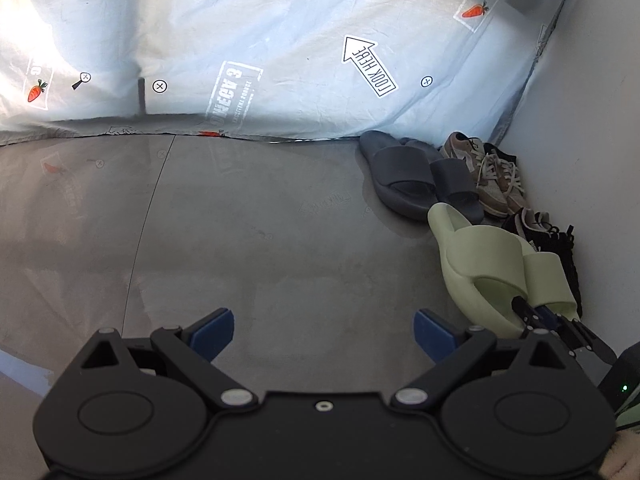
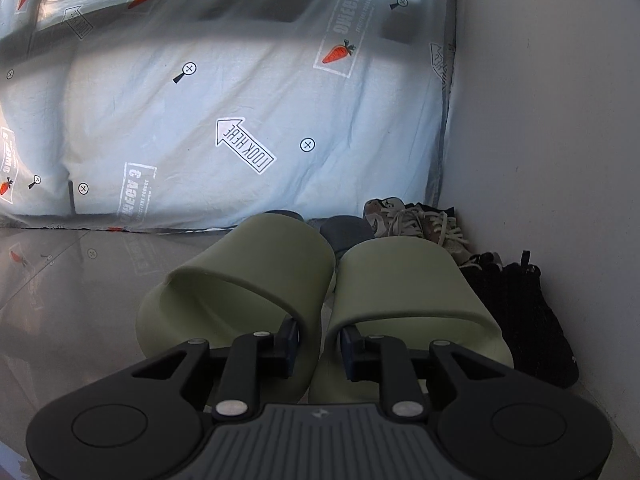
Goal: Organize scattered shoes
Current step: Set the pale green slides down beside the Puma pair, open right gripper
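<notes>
A: Where are the pale green foam slides (image 2: 280, 280)?

B: Pinched side by side by their inner edges in the right gripper (image 2: 319, 346), just beside the dark grey slides (image 1: 416, 176) and beige laced sneakers (image 1: 492, 176) by the white wall (image 1: 592, 120).

A: And the left gripper (image 1: 324, 332)?

B: Spread wide over the grey floor (image 1: 240, 240), holding nothing.

Behind the green slides (image 2: 280, 280), the grey slides (image 2: 346, 232) show only their toes; the bedsheet's (image 2: 240, 12) top is blurred.
</notes>
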